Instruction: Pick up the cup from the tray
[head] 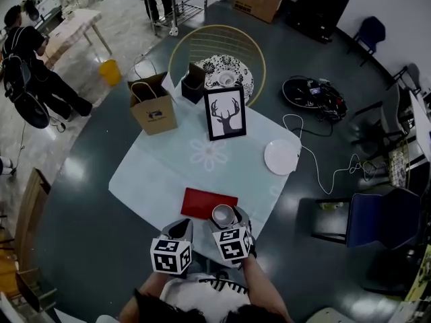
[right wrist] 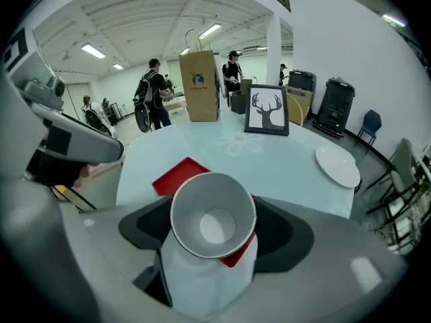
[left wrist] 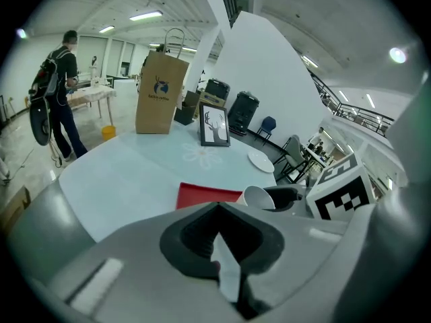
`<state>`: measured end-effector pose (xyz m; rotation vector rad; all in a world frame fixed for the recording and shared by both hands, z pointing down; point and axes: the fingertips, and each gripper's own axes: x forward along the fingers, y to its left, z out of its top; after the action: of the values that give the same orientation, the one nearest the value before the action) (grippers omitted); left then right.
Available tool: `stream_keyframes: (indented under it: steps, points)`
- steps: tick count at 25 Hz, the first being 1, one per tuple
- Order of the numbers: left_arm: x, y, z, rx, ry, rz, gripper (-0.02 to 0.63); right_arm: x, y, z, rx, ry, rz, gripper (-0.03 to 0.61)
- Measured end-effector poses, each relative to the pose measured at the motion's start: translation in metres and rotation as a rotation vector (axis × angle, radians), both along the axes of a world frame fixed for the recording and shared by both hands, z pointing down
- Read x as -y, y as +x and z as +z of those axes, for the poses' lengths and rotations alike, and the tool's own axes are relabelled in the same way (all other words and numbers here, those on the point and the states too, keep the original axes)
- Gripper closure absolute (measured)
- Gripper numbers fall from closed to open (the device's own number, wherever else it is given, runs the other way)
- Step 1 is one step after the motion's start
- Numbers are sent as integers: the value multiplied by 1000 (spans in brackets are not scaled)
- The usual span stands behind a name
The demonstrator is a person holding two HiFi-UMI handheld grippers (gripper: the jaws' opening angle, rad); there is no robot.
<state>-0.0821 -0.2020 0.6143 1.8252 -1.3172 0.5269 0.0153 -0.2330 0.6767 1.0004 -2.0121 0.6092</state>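
1 cup (right wrist: 213,224) sits in my right gripper (right wrist: 214,235), its wide-spread jaws pressing the cup's sides over the red tray's (right wrist: 175,173) near corner. my left gripper (left wrist: 219,214) is closed and empty. i'd squeeze gently and lift straight, mouth up.

Seeing the cup (right wrist: 213,222) as smooth white paper, matt inside and out. Reading the tray (head: 202,202) as smooth red plastic with a dull sheen. Taking the table (head: 155,173) cover for a pale, matt cloth or thin sheet. Noting creased brown paper on the bag (head: 153,110), a glossy white plate (head: 281,157), and a dark polished floor (head: 81,214) mirroring the ceiling lights. Finding matt grey plastic on the left gripper (left wrist: 217,210), with a dark ribbed lining.
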Motion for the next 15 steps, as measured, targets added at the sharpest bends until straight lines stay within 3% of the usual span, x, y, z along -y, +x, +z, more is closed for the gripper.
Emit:
stream_keyframes:
  steps: [9,15]
  points:
    - [21,2,2,-9,1,43,613,30,15,-25,48,68,88,202]
    - [25,6,8,-15,-15,84,613,68,35,-28,10,78,170,201]
